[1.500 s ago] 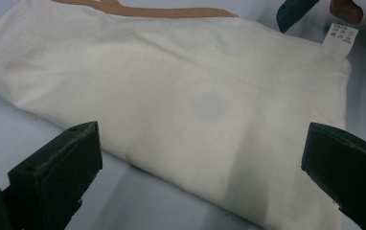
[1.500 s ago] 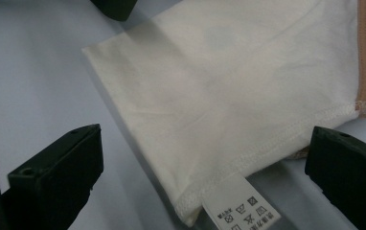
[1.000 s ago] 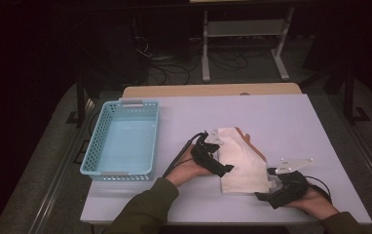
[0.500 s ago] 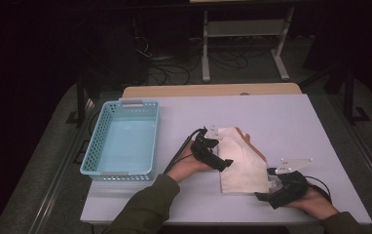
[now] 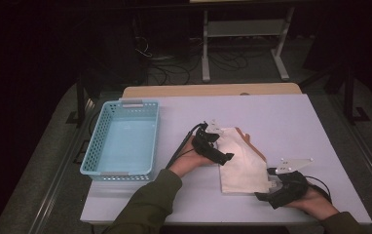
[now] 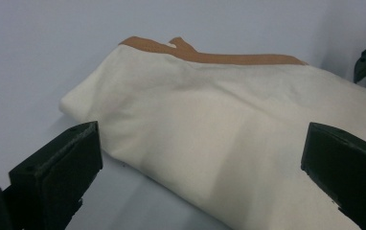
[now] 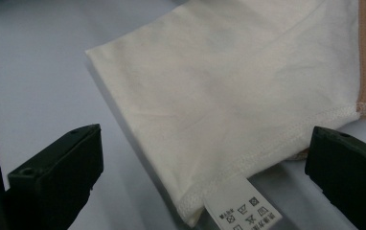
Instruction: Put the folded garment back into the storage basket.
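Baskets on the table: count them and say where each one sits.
1. The light blue basket sits empty at the table's left side, left of the folded cream garment that both grippers flank. Nothing on the table looks able to hide another.

The cloth [image 6: 229, 139] runs off the right and bottom edges of the left gripper view. In the right gripper view its care label [image 7: 243, 211] is cut by the bottom edge, its symbols too small to read. A tan layer [image 5: 254, 146] lies mostly hidden beneath, perhaps another garment.
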The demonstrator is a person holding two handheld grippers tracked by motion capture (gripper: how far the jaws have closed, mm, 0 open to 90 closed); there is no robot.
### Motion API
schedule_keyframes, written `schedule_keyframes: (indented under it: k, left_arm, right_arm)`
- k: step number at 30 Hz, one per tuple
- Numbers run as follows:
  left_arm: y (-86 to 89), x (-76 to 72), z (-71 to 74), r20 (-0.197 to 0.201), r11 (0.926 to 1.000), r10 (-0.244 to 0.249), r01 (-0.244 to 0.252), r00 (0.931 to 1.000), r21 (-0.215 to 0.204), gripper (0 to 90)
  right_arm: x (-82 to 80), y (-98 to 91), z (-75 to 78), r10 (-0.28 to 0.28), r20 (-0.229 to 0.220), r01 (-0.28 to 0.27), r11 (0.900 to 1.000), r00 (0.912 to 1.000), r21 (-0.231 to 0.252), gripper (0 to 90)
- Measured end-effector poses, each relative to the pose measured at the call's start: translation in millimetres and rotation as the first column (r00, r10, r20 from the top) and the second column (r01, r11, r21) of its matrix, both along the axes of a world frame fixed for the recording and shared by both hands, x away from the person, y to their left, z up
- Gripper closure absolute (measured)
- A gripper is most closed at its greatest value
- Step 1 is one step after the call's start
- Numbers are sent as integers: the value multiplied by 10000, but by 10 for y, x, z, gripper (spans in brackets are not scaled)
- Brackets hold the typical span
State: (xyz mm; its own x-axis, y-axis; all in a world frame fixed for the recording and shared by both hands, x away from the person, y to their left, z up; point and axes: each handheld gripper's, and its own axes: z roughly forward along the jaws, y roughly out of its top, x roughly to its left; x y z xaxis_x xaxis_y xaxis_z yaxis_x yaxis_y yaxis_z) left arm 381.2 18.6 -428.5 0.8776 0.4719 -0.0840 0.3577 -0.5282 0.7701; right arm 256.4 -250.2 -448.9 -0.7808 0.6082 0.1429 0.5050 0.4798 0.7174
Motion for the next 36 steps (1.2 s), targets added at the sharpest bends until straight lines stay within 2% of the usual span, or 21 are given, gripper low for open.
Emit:
schedule_keyframes:
  k: [1,2,6,8,9,13,21,27,28,36]
  left_arm:
    - [-12,9,-3,-12,9999,119,-119,9999,-90,0]
    - [-5,32,5,50,10000,-24,24,10000,48,0]
    - [-31,78,34,39,9999,111,-111,9999,-86,0]
    - [-36,117,50,133,10000,35,-35,9999,15,0]
    - [-48,125,48,118,9998,141,-140,9998,-114,0]
    - [-48,209,68,170,9998,155,-157,9997,108,0]
    - [-40,360,67,118,9984,557,-557,9984,-16,0]
    - [-31,501,60,32,9972,748,-748,9972,83,0]
    - [-32,517,50,19,9967,811,-811,9967,-17,22]
    - [-2,651,-34,-77,9937,1102,-1100,9939,218,140]
  right_arm:
    - [1,-1,1,3,2,-3,10000,10000,8,0]
    - [0,-1,1,6,-4,-6,10000,10000,22,0]
    - [4,-7,-1,-4,4,4,10000,10000,50,0]
    - [1,-9,2,2,22,-2,10000,10000,63,0]
    - [-3,-8,5,-19,12,19,10000,10000,93,0]
    - [-6,-10,8,6,34,-7,9999,10000,136,0]
    - [-11,-13,14,-5,71,4,9999,10000,140,0]
    - [-12,-15,16,-19,95,18,9999,10000,133,0]
    - [-13,-15,16,-15,107,14,9999,9999,134,0]
    - [-18,-15,21,-20,110,17,9998,9999,198,0]
